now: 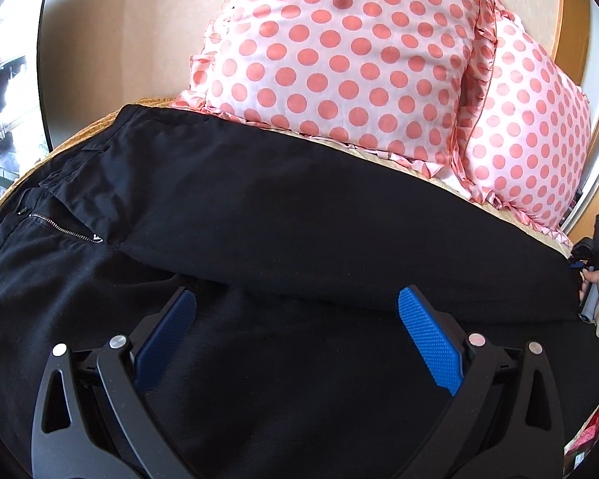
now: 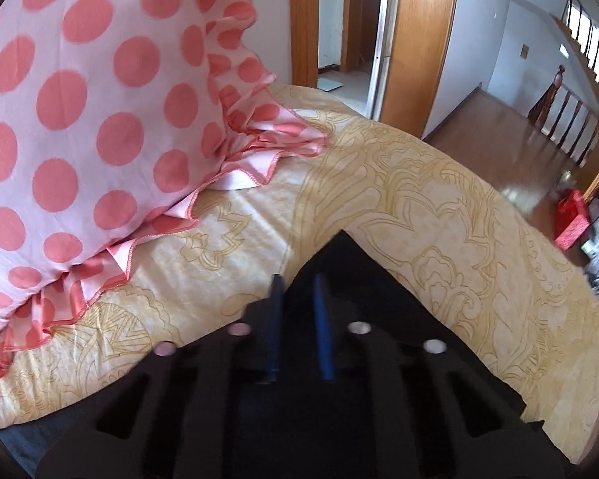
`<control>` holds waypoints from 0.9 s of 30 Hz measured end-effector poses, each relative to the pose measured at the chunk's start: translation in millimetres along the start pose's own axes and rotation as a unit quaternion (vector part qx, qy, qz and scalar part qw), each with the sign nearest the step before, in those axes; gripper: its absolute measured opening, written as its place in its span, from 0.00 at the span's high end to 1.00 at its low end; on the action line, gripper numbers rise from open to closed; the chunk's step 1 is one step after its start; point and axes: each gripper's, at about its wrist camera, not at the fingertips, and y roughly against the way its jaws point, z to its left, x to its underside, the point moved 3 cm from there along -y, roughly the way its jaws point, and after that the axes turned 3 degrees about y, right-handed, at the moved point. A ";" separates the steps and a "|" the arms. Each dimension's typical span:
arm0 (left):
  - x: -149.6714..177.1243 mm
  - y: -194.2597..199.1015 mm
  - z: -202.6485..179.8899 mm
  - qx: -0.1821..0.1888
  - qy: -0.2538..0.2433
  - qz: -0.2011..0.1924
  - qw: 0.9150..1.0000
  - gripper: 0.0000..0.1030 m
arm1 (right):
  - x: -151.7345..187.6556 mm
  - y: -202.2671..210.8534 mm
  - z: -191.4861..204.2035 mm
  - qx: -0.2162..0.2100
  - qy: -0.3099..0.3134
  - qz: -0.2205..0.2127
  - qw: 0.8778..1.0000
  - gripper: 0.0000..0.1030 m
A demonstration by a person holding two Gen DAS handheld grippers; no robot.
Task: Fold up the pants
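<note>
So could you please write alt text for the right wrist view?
The right gripper, its blue fingers nearly closed, pinches a corner of the black pants over a yellow patterned bedspread. A pink polka-dot pillow lies left; an open doorway is behind.

The bed (image 1: 515, 215) is viewed closely from both wrists; the spotted pillow (image 2: 80, 127), seemingly the same, is shared.
</note>
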 end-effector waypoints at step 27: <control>7.5 20.2 -52.2 -0.080 -0.144 -0.070 0.984 0.02 | 199.7 163.7 -74.4 -0.165 0.117 -0.034 0.979 0.97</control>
